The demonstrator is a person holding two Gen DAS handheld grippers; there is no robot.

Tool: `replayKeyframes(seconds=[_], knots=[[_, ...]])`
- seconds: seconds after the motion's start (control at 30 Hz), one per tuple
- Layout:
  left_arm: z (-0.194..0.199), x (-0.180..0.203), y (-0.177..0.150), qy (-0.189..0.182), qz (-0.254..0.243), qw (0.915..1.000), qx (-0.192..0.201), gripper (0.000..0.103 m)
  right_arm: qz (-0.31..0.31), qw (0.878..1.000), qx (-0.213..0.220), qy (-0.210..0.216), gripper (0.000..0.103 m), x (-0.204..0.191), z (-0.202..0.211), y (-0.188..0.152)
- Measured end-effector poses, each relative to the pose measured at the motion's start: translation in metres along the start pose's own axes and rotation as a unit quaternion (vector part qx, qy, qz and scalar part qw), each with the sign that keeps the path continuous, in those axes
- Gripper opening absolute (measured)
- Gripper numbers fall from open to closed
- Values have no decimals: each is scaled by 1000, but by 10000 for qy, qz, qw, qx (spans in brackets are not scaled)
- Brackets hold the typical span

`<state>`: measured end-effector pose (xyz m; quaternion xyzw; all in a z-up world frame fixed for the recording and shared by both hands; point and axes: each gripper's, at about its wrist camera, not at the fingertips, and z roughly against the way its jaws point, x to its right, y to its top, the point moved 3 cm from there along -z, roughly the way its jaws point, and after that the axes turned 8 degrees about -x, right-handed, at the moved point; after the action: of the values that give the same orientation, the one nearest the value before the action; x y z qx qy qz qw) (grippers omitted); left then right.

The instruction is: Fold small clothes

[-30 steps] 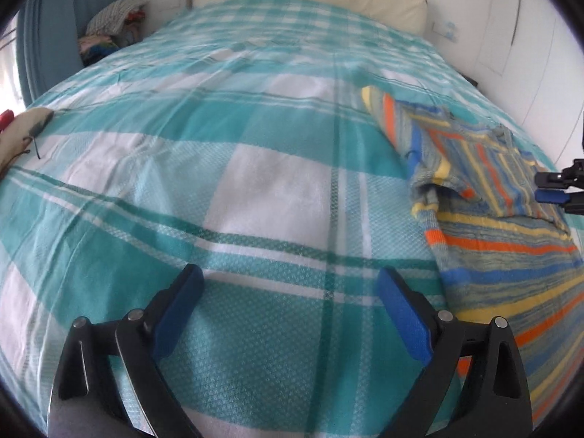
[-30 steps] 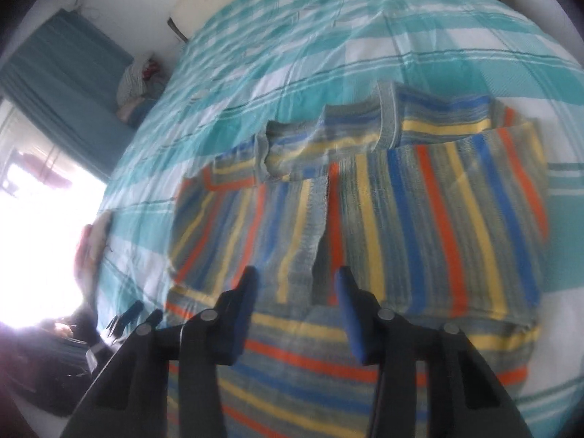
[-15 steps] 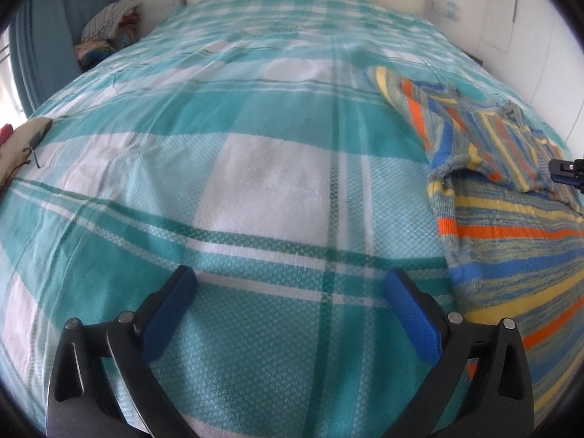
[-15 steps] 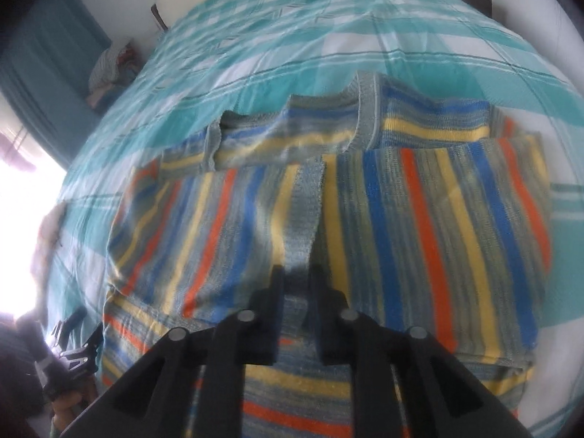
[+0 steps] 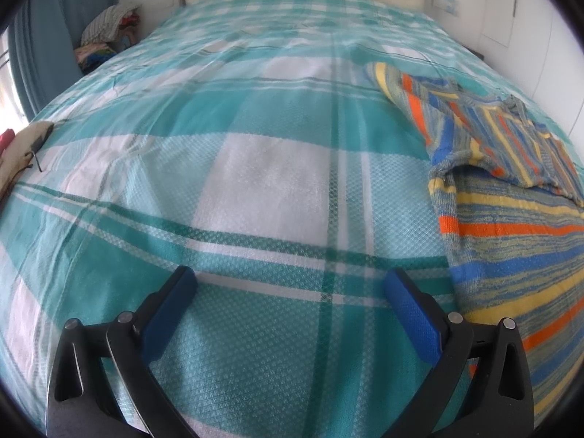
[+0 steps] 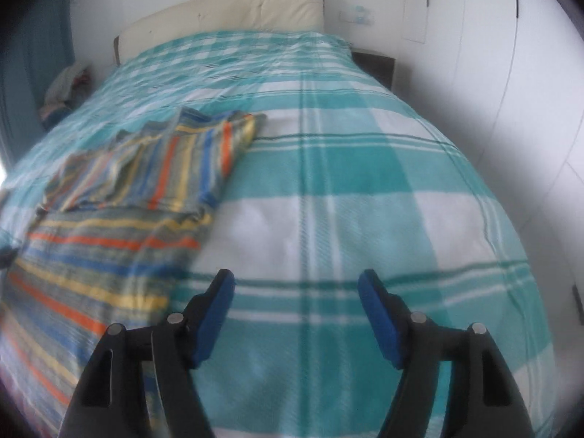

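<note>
A striped knit garment (image 5: 511,226) in orange, blue and yellow lies flat on the bed, its far part folded over the near part. In the left wrist view it is at the right. In the right wrist view the garment (image 6: 120,211) is at the left. My left gripper (image 5: 288,284) is open and empty above the bedspread, left of the garment. My right gripper (image 6: 295,288) is open and empty above the bedspread, just right of the garment.
The bed has a teal and white checked bedspread (image 5: 255,168) and a cream headboard (image 6: 226,7). A pile of clothes (image 5: 106,36) sits by the blue curtain at the far left. A dark nightstand (image 6: 376,64) stands at the far right, by white walls.
My right gripper was shut on the garment's folded edge half a second ago; it has let go, opened and swung right off the garment. My left gripper stays open and has hardly moved.
</note>
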<state>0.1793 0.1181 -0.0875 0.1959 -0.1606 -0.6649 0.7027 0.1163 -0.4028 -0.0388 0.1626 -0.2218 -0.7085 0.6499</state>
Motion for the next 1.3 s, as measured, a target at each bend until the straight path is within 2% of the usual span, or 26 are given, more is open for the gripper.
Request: replayKeyframes(seconds=[0.1, 0.17, 0.33, 1.3], knots=[[0, 0, 0, -4, 2, 10000, 0, 103, -471, 9985, -13, 285, 71, 18, -7, -11], [0, 0, 0, 0, 0, 10000, 0, 103, -614, 9973, 0, 395, 76, 22, -7, -9], [0, 0, 0, -2, 1, 10000, 0, 103, -410, 9989, -20, 246, 85, 11, -15, -10], [0, 0, 1, -4, 3, 10000, 1, 103, -409, 9988, 12, 281, 88, 6, -15, -12]])
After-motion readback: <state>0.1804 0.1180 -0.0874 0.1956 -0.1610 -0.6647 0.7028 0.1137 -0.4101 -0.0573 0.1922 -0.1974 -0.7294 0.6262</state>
